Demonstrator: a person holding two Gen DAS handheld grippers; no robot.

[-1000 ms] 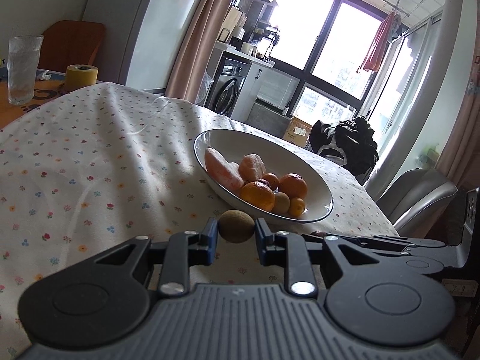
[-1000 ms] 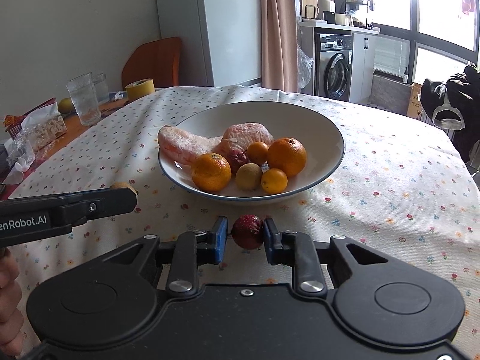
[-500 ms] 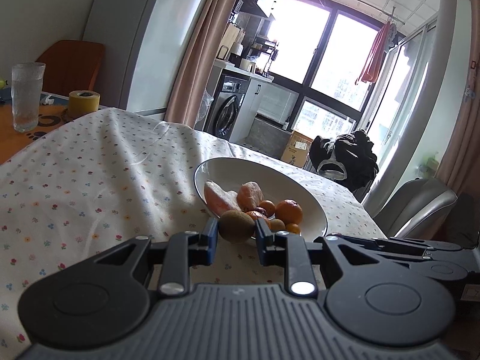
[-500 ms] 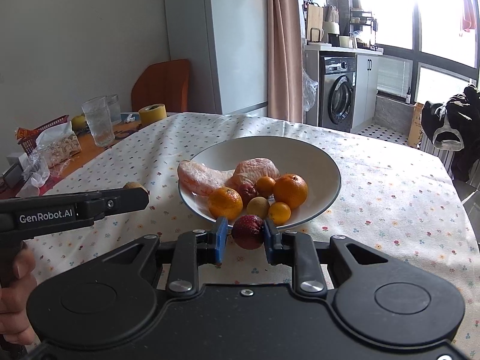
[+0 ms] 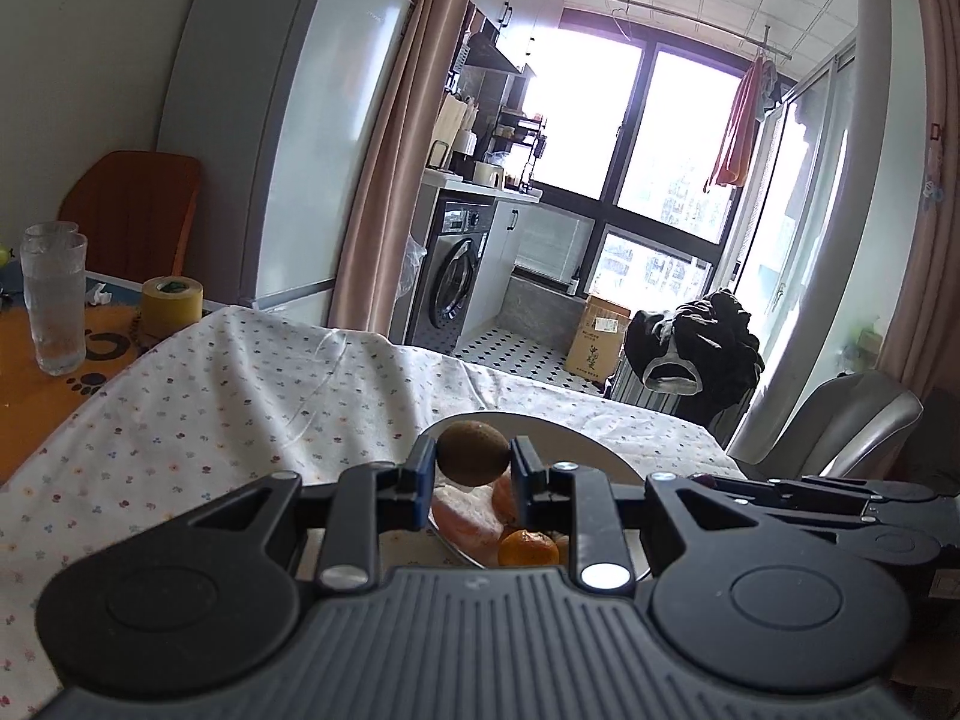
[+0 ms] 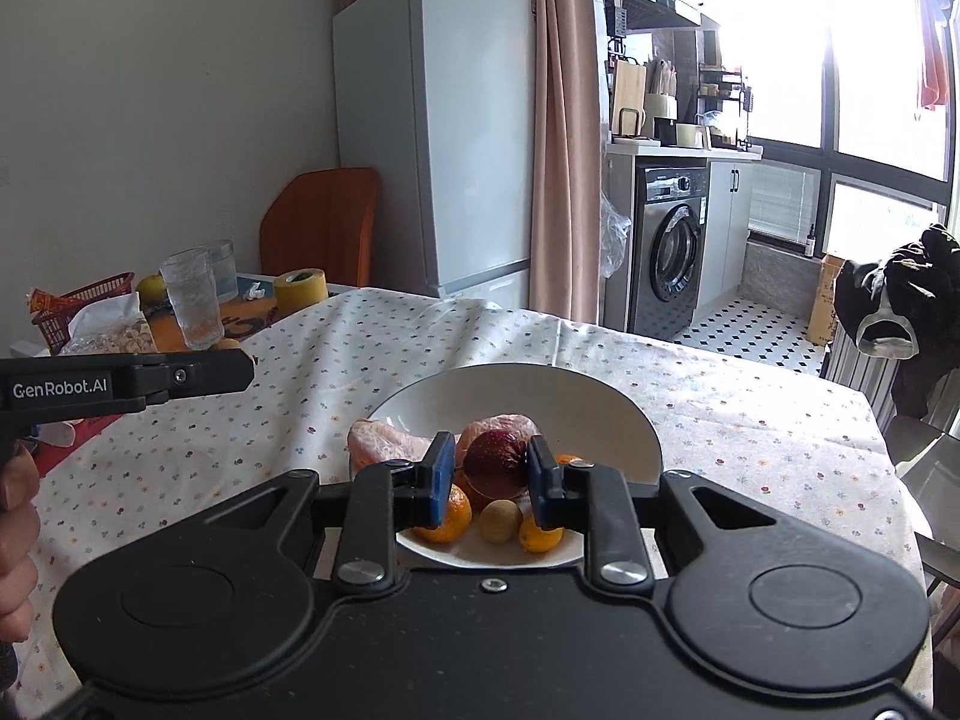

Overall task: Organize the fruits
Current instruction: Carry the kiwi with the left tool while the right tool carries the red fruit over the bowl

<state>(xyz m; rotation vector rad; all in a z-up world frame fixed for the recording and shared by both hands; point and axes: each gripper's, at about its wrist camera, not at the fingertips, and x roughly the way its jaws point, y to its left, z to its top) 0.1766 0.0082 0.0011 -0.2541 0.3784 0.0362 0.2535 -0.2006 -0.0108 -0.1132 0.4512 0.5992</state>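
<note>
Left gripper (image 5: pixel 472 462) pinches brown fuzzy kiwi (image 5: pixel 472 452), held above near rim of white round ceramic bowl (image 5: pixel 591 450). Right gripper (image 6: pixel 490 471) clamps dark red wrinkled fruit (image 6: pixel 495 463) over bowl's fruit pile: oranges, second kiwi (image 6: pixel 500 521), peeled pink segments. Bowl sits on floral tablecloth (image 6: pixel 336 396).

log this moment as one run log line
left gripper: shut on kiwi | right gripper: shut on dark red fruit | both above white bowl | phase: carrying
</note>
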